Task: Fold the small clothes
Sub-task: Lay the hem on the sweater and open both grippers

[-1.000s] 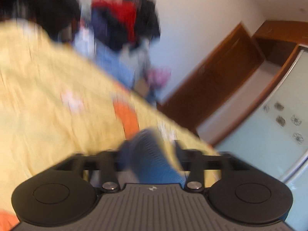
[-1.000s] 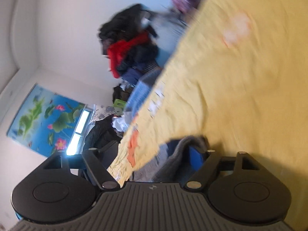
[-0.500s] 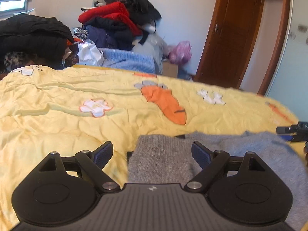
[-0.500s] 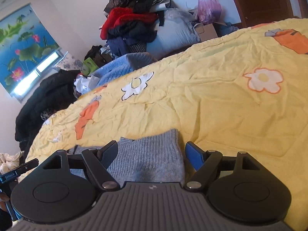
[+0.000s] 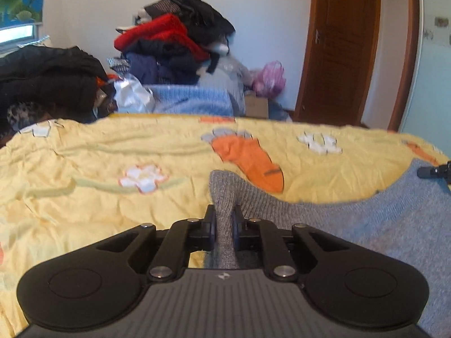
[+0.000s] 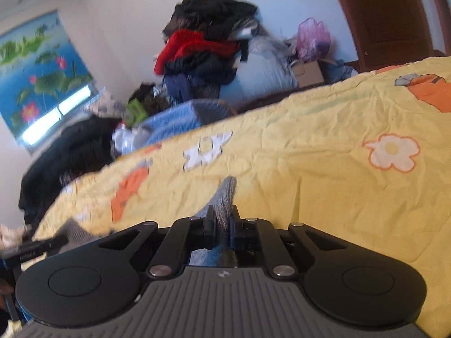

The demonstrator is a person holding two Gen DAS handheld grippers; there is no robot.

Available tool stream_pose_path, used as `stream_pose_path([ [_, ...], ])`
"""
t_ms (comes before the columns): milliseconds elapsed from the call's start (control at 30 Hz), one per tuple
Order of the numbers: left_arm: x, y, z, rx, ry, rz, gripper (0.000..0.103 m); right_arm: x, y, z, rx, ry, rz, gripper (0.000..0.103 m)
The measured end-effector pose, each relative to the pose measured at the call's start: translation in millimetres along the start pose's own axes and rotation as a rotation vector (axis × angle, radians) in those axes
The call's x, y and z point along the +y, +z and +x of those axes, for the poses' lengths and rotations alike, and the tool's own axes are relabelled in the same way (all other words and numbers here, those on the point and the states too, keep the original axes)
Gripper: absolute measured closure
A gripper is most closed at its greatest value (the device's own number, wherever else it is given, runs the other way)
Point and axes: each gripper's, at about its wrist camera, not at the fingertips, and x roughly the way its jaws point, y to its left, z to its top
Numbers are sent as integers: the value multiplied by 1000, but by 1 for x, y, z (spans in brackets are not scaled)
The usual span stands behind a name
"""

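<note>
A grey knitted garment (image 5: 352, 225) lies on the yellow bedspread (image 5: 112, 155). My left gripper (image 5: 224, 219) is shut on one grey ribbed corner of it, which sticks up between the fingers. My right gripper (image 6: 222, 222) is shut on another ribbed corner (image 6: 227, 194) of the same garment. The right gripper's tip shows at the right edge of the left wrist view (image 5: 435, 170). The left gripper's tip shows at the lower left of the right wrist view (image 6: 36, 249).
The bedspread (image 6: 338, 169) has orange carrot and white flower prints. Behind the bed stands a tall heap of clothes (image 5: 174, 42), a black pile (image 5: 48, 76) at the left, a pink bag (image 5: 269, 77) and a brown door (image 5: 346, 48).
Both grippers were open over the garment's edge half a second ago. Both have closed on the grey knit, and each pinched corner is bunched up.
</note>
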Motion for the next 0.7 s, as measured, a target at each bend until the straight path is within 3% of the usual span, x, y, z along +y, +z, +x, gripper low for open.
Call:
stream_pose_path([
  [167, -4, -14, 39, 120, 88, 33, 92, -16, -10, 27, 39, -95, 58, 86],
  [233, -7, -19, 40, 117, 116, 36, 89, -19, -17, 34, 73, -96, 106, 81],
  [267, -8, -19, 36, 104, 130, 45, 85, -19, -18, 32, 68, -90, 127, 75],
  [300, -10, -19, 31, 97, 147, 54, 82, -18, -18, 27, 59, -87, 142, 56],
  [367, -14, -17, 14, 67, 222, 74, 75, -12, -17, 7, 5, -104, 143, 37],
  [433, -25, -14, -15, -14, 277, 83, 74, 5, -18, -24, -85, -122, 46, 39],
  [467, -33, -15, -30, -58, 258, 67, 73, 17, -20, -38, -114, -113, -7, 39],
  [500, -41, -15, -41, -85, 187, 51, 73, 29, -25, -48, -128, -92, -49, 38],
  [533, -51, -16, -46, -88, 112, 44, 73, 43, -31, -52, -116, -64, -84, 37],
  [600, -77, -20, -38, -26, 34, 62, 73, 70, -47, -44, -41, -28, -156, 37],
  [700, -102, -37, -11, 82, 54, 119, 73, 95, -73, -14, 58, -85, -273, 36],
])
